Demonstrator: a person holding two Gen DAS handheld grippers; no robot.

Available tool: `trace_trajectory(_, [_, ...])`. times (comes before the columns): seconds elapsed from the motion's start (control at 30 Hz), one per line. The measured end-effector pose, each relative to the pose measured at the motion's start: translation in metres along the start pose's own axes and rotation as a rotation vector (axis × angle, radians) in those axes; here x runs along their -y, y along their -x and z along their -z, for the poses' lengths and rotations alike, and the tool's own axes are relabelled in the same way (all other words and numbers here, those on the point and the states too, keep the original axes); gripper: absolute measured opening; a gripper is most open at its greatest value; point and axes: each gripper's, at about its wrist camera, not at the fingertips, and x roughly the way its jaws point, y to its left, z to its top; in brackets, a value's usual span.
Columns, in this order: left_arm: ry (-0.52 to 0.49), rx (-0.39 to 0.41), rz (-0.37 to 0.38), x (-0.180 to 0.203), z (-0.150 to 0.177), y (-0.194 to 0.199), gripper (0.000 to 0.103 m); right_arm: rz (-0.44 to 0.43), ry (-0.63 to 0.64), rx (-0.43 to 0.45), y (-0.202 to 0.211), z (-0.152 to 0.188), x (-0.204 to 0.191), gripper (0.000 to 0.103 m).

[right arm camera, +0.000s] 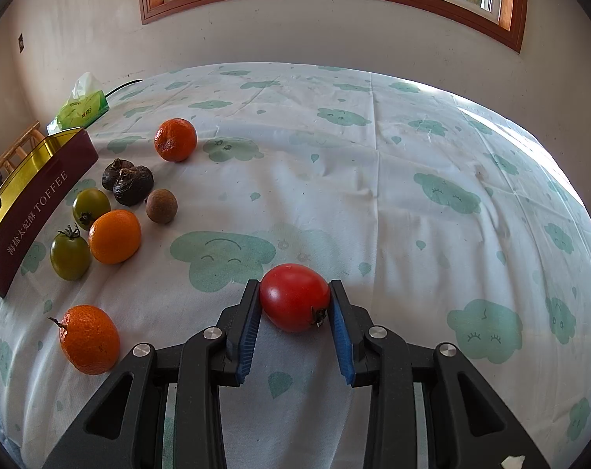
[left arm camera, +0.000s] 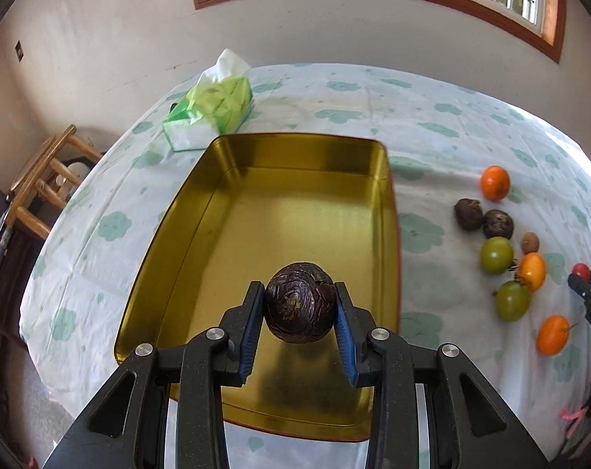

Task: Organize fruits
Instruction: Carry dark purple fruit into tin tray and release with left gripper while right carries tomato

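Note:
My left gripper (left arm camera: 300,293) is shut on a dark purple wrinkled fruit (left arm camera: 300,301), held above the near end of the gold tin tray (left arm camera: 186,211); the tray holds no fruit. My right gripper (right arm camera: 295,293) is shut on a red tomato (right arm camera: 294,296) just over the tablecloth. Loose fruit lies between them: oranges (right arm camera: 115,237) (right arm camera: 175,139) (right arm camera: 89,339), two green tomatoes (right arm camera: 69,256) (right arm camera: 91,207), two dark wrinkled fruits (right arm camera: 128,182) and a small brown one (right arm camera: 161,205). In the left wrist view the right gripper (left arm camera: 584,287) shows at the right edge with the tomato.
A green tissue pack (left arm camera: 211,111) lies beyond the tray's far left corner. The tray's maroon side (right arm camera: 33,222) reads TOFFEE. A wooden stool (left arm camera: 41,191) stands off the table's left edge. The cloud-print tablecloth (right arm camera: 412,179) stretches right of the fruit.

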Motion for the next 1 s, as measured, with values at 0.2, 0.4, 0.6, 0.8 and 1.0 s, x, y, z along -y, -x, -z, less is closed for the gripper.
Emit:
trace_trajectory(0.2, [0.038, -0.077, -0.027, -0.022, 0.012, -0.025, 0.036, 0.0, 0.001, -0.001, 0.0, 0.0, 0.0, 0.032])
trace_trajectory(0.4, [0.054, -0.109, -0.014, -0.026, 0.019, -0.04, 0.036, 0.001, -0.004, -0.018, 0.0, -0.002, 0.0, 0.031])
trace_trajectory(0.6, [0.055, -0.095, -0.011, -0.027, 0.019, -0.042, 0.036, 0.003, -0.026, -0.009, 0.01, -0.014, -0.005, 0.031])
trace_trajectory(0.8, [0.08, -0.094, 0.032, -0.033, 0.018, -0.042, 0.041, -0.103, 0.073, 0.05, 0.041, -0.046, -0.054, 0.031])
trace_trajectory(1.0, [0.098, -0.034, 0.087, -0.036, 0.016, -0.025, 0.057, -0.295, 0.204, 0.045, 0.042, -0.067, -0.141, 0.031])
